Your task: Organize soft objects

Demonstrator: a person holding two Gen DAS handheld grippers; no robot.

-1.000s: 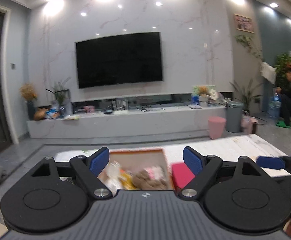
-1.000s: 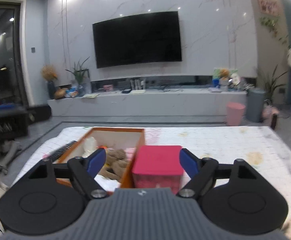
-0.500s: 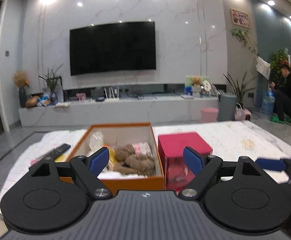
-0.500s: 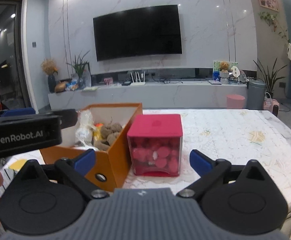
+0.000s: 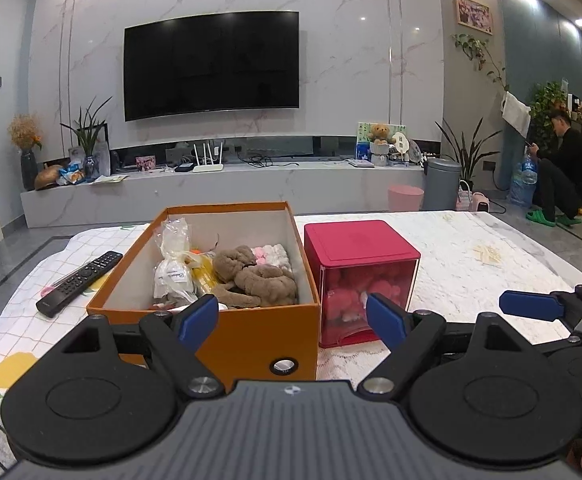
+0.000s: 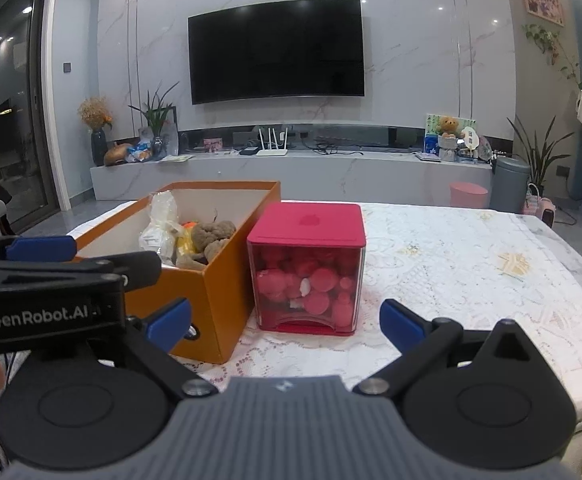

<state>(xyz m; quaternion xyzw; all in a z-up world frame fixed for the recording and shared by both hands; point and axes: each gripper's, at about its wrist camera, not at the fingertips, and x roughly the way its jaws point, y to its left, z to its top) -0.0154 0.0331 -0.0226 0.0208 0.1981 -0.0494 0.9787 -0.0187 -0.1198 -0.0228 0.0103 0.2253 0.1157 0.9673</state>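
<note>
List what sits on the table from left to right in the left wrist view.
Black remote control → orange box of soft items → red lidded container → blue fingertip of the right hand-held gripper at the right edge.

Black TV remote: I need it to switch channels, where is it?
In the left wrist view, the black TV remote lies on the table's left side, just left of the open orange cardboard box.

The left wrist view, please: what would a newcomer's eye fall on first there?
Probably the orange box in the middle of the cloth-covered table, open and heaped with a brown plush toy and plastic bags. Touching or nearly touching its right side stands a red lidded container full of pink pompoms, and a black remote lies to the left.
</note>
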